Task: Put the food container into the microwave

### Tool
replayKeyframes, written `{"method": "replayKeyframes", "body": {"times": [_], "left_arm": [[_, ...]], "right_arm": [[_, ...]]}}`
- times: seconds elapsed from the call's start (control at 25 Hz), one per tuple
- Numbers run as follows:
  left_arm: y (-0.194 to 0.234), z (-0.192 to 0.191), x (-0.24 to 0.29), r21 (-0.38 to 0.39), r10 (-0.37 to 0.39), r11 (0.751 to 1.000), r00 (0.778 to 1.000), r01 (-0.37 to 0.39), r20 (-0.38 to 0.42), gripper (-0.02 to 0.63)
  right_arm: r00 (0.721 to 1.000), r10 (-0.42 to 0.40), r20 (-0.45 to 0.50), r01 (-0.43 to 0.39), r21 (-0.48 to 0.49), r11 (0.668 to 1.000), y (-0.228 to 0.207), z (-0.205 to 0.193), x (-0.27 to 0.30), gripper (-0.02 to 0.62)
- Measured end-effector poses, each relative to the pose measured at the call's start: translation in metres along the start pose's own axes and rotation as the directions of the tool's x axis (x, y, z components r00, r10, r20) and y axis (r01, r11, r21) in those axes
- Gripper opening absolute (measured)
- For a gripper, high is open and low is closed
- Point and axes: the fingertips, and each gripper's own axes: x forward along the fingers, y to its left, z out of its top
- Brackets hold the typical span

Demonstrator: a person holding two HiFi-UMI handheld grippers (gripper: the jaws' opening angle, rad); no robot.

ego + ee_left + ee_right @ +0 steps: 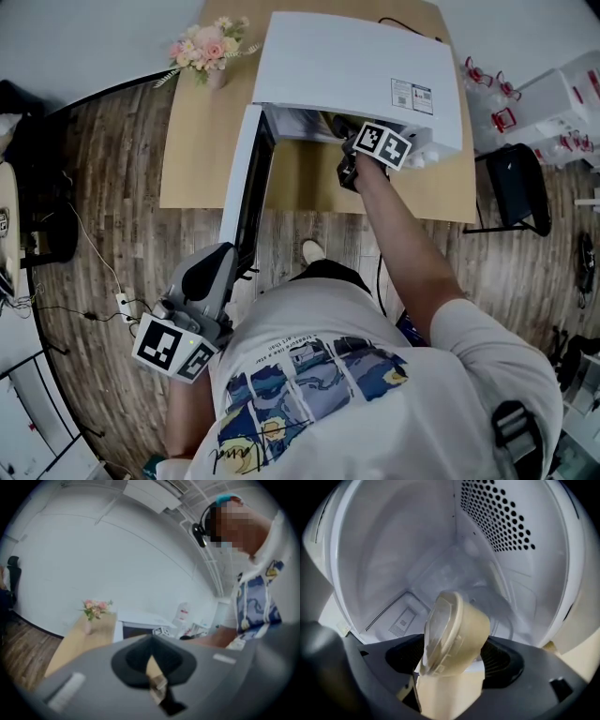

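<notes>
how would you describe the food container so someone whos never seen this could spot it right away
A white microwave stands on the wooden table, its door swung open. Inside it, between the jaws of the right gripper, sits the food container: a small tub tipped on its side. Its cream body and clear lid stand out against the white walls.

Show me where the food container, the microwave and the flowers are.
food container [468,631], right gripper view, beige side wall
microwave [347,70], head view, white top panel
flowers [208,45], head view, pink blooms
</notes>
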Motion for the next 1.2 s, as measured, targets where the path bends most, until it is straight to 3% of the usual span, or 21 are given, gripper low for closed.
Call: {"method": "replayKeyframes", "body": {"times": [0.12,0.72,1.04,1.2], "left_arm": [[0.0,0.0,-0.001,-0.002,0.004,1.0,1.0,-0.004,0.0,0.008],[-0.009,-0.001,0.005,0.0,-0.029,1.0,1.0,0.029,0.004,0.008],[-0.014,-0.005,0.0,-0.005,-0.032,0.999,0.999,0.032,0.004,0.008],[-0.016,-0.006,-0.002,-0.005,-0.025,1.0,1.0,0.025,0.002,0.008]], "right_arm": [[1.0,0.022,-0.003,-0.021,0.064,0.998,0.004,-0.002,-0.002,0.327],[0.997,0.064,-0.053,-0.058,0.092,0.994,0.006,-0.025,-0.018,0.327],[0.987,0.121,-0.105,-0.118,0.038,0.992,0.014,-0.039,-0.021,0.327],[0.985,0.146,-0.093,-0.137,0.09,0.986,0.018,-0.032,-0.016,0.327]]}}
